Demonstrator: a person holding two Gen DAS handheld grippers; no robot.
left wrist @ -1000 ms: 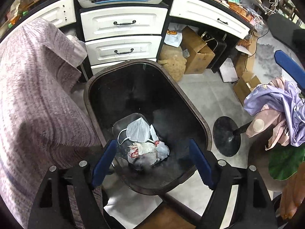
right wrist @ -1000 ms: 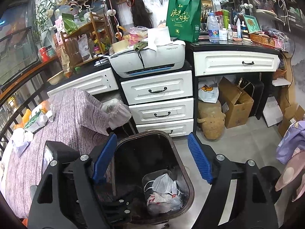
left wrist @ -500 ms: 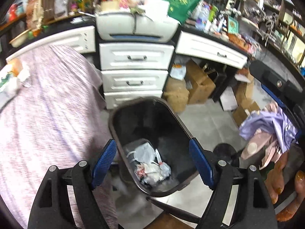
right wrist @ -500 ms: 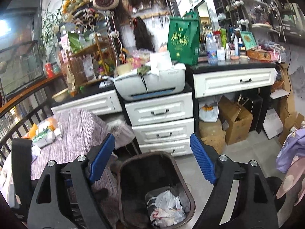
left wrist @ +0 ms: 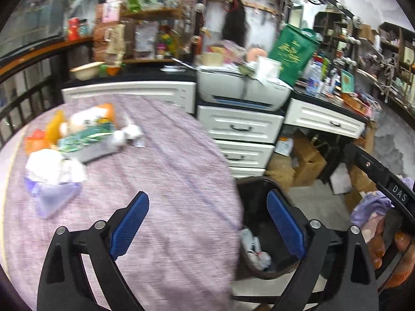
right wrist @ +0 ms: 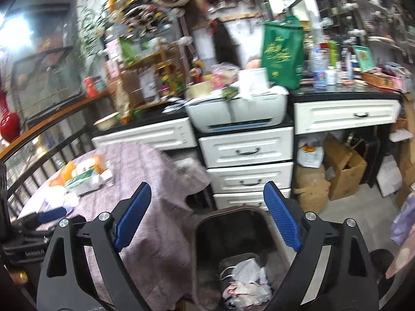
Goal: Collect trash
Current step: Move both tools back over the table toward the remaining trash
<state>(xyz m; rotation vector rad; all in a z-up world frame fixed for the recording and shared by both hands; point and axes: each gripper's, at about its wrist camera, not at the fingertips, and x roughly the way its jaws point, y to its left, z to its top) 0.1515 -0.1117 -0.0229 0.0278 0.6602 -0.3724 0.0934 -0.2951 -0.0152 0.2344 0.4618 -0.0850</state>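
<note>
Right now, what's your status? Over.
Both claws open, empty: left, right. Trash pile on table; bin holds some. Nothing in the way.

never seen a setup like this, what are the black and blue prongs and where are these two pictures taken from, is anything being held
Each picture comes from a fisheye camera on a hand-held gripper that a person carries, looking along its two blue-padded fingers. The left hand-held gripper hangs over a purple tablecloth where a pile of wrappers and tissues lies. The right hand-held gripper looks down toward a black trash bin holding crumpled trash. Both are open and hold nothing.
</note>
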